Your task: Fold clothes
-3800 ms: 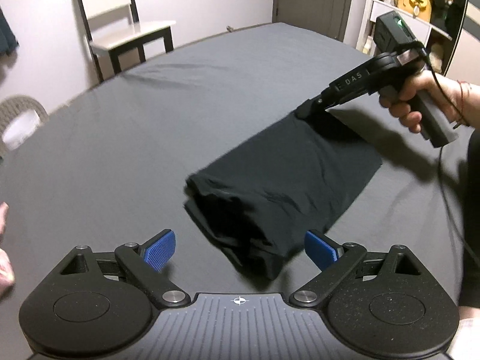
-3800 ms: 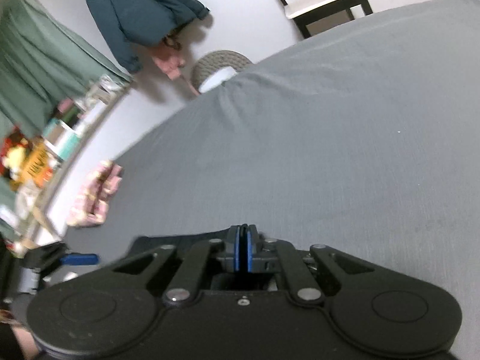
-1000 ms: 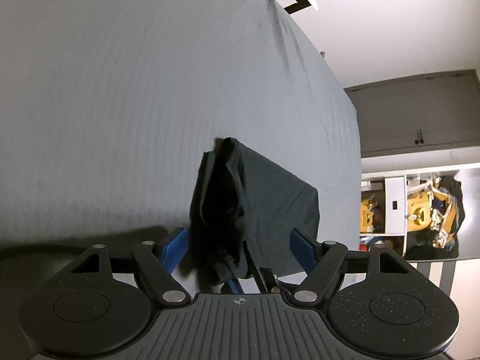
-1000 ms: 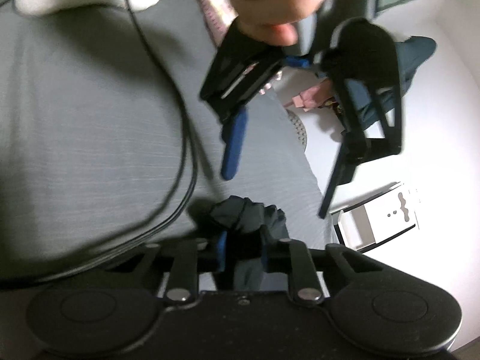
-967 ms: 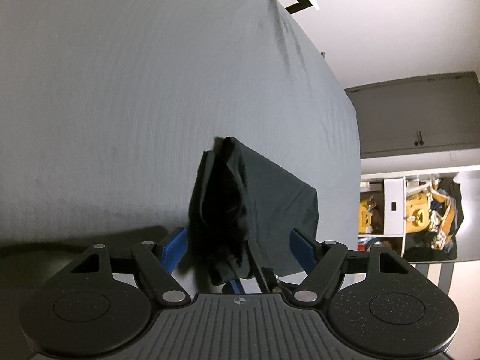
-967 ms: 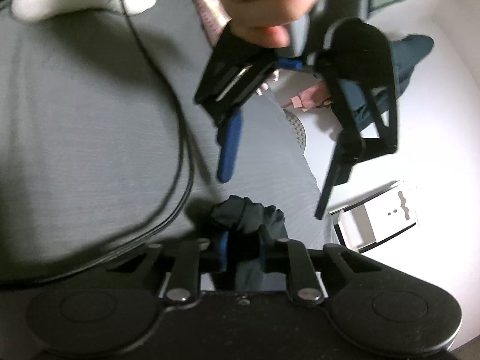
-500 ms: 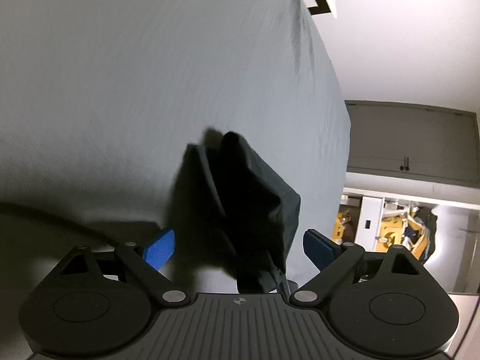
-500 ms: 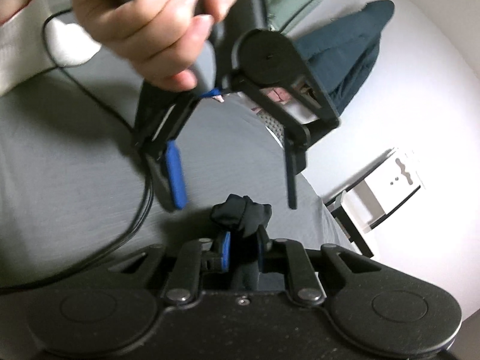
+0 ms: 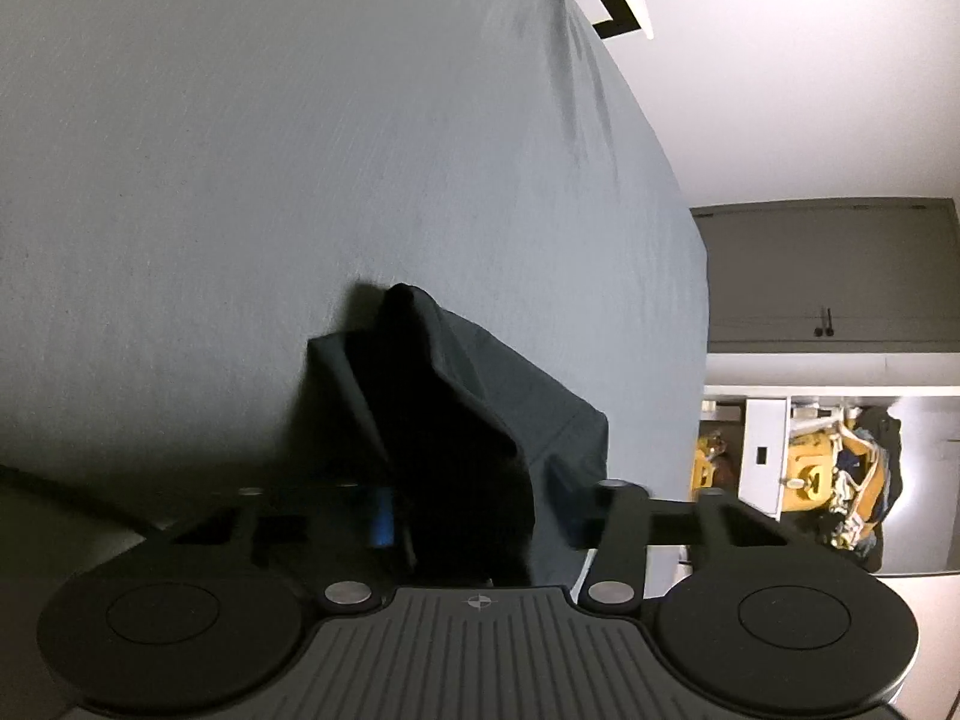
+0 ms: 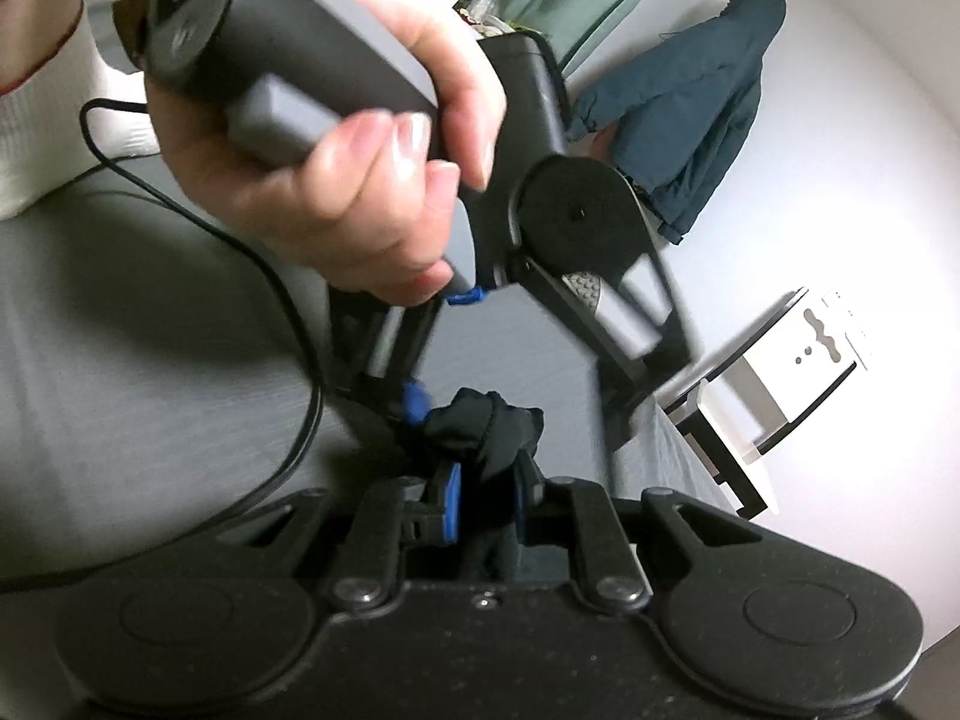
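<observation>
The right hand-held gripper [image 10: 485, 501] pinches a bunched black fabric garment [image 9: 474, 420] above the grey bed sheet [image 9: 240, 150]. The left hand-held gripper [image 9: 471, 519] is spread around it.

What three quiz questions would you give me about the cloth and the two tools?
1. True or false: the right tool is clamped on the bunched black cloth garment.
2. The wide fabric sheet behind the garment is: A grey, B red, C striped.
3. Fill in: the left tool has its fingers ___ (open or shut) on either side of the garment.

Key: 1 true; 2 A; 3 open.
</observation>
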The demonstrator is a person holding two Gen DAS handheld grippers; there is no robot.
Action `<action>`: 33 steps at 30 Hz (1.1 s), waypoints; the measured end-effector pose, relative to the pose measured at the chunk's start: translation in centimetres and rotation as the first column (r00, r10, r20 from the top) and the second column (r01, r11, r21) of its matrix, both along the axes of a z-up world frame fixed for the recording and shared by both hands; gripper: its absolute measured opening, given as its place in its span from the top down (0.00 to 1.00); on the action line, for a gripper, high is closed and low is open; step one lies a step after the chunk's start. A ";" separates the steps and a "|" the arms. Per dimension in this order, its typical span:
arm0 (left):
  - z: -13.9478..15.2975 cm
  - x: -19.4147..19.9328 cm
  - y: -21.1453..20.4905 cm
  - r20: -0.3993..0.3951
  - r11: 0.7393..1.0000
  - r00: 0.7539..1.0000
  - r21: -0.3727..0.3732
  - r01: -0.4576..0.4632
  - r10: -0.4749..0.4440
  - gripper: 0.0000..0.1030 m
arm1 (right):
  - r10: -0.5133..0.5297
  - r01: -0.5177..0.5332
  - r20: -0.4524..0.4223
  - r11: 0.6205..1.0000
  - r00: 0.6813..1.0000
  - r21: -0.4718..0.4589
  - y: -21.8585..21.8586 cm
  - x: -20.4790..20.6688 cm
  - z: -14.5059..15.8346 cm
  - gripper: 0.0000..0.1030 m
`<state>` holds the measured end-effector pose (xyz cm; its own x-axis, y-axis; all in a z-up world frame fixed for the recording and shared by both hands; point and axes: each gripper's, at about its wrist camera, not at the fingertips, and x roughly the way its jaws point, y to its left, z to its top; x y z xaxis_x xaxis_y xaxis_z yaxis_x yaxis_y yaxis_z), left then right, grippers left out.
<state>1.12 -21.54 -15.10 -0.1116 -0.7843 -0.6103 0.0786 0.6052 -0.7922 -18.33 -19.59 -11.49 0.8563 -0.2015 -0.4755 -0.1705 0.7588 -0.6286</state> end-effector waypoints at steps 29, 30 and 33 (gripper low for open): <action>6.7 -0.8 -5.0 0.592 0.914 0.716 0.369 0.168 -0.370 0.91 | -0.223 0.604 -0.577 0.073 0.786 0.794 -29.9 -2.9 -0.7 0.51; 6.8 -0.8 -5.1 0.589 0.911 0.715 0.376 0.169 -0.376 0.91 | -0.205 0.594 -0.573 0.055 0.794 0.803 -30.0 -2.8 -0.7 0.52; 7.0 -0.6 -5.6 0.589 0.905 0.709 0.388 0.173 -0.388 0.91 | -0.129 0.574 -0.568 0.017 0.813 0.818 -30.0 -2.3 -1.1 0.58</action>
